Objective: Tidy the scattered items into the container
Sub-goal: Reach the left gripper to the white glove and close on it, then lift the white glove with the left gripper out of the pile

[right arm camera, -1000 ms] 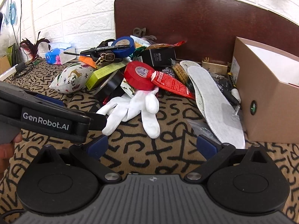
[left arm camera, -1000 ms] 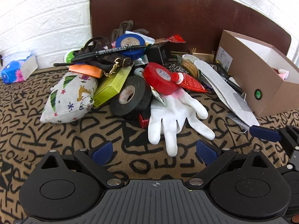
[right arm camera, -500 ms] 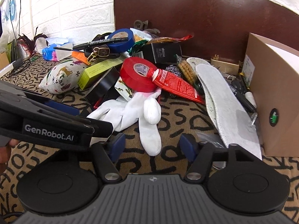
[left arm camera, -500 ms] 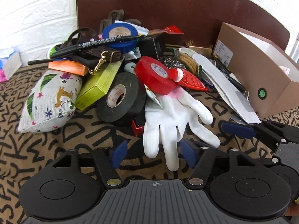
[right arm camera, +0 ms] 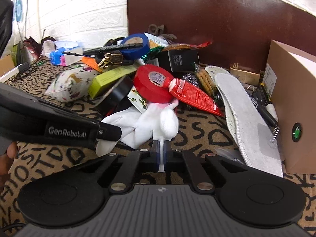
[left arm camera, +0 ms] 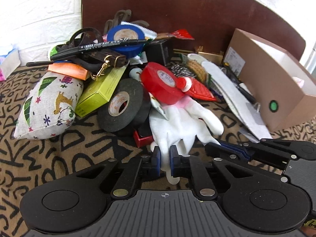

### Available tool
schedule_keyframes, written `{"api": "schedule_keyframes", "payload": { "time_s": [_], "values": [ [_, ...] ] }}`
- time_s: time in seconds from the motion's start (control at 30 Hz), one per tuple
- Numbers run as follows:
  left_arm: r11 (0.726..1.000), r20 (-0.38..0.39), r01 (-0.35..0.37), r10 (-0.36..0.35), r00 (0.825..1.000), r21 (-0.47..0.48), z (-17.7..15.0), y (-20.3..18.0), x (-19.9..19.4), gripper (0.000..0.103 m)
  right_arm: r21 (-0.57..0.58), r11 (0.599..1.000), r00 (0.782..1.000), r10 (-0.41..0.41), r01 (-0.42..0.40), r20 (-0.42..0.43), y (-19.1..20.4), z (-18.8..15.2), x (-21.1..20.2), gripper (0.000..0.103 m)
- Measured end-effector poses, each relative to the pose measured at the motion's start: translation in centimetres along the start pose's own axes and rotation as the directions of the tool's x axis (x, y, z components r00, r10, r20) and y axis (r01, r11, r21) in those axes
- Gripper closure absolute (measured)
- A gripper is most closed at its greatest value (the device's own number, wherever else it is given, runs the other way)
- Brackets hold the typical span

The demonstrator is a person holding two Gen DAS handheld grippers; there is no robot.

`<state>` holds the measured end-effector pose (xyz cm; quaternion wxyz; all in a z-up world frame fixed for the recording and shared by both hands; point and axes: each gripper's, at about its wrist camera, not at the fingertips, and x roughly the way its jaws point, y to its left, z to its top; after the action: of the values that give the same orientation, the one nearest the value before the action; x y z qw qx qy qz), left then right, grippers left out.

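A white glove [left arm camera: 183,122] lies at the front of a heap of items on a letter-patterned cloth, its cuff under a red tape roll [left arm camera: 160,83]. My left gripper [left arm camera: 165,160] is shut on one glove finger. My right gripper [right arm camera: 161,151] is shut on another finger of the white glove [right arm camera: 150,124]. The right gripper also shows in the left wrist view [left arm camera: 233,150], at the right. The brown cardboard box [left arm camera: 276,83] stands open at the right; it also shows in the right wrist view [right arm camera: 296,102].
The heap holds a black tape roll [left arm camera: 122,106], blue tape roll [left arm camera: 126,37], green carton [left arm camera: 100,90], patterned pouch [left arm camera: 49,104], black marker [left arm camera: 94,46], red tube [right arm camera: 193,96] and grey insole [right arm camera: 246,118]. A dark headboard [left arm camera: 197,9] and white brick wall stand behind.
Both grippers moved forward to the glove and closed from wide open, each pinching a glove finger. The glove fingers have bunched up slightly.
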<state>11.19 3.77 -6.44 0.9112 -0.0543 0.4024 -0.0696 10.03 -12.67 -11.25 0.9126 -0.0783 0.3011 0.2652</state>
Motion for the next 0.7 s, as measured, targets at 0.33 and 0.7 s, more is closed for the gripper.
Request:
{"api": "schedule_keyframes", "payload": {
  "time_s": [0.33,0.7],
  "values": [
    [0.993,0.001,0.044,-0.044,0.999,0.111,-2.7,-2.2,-5.2,0.101,-0.060,0.997,0.999,0.040,-0.040,0.008,0.8,-2.2,-6.4,0.099],
    [0.973,-0.127,0.117,-0.093,0.987,0.197,-8.8,-5.1,-8.3,0.101,-0.077,0.993,0.991,0.081,-0.090,-0.107,2.1,-7.4,-11.4,0.099]
  ]
}}
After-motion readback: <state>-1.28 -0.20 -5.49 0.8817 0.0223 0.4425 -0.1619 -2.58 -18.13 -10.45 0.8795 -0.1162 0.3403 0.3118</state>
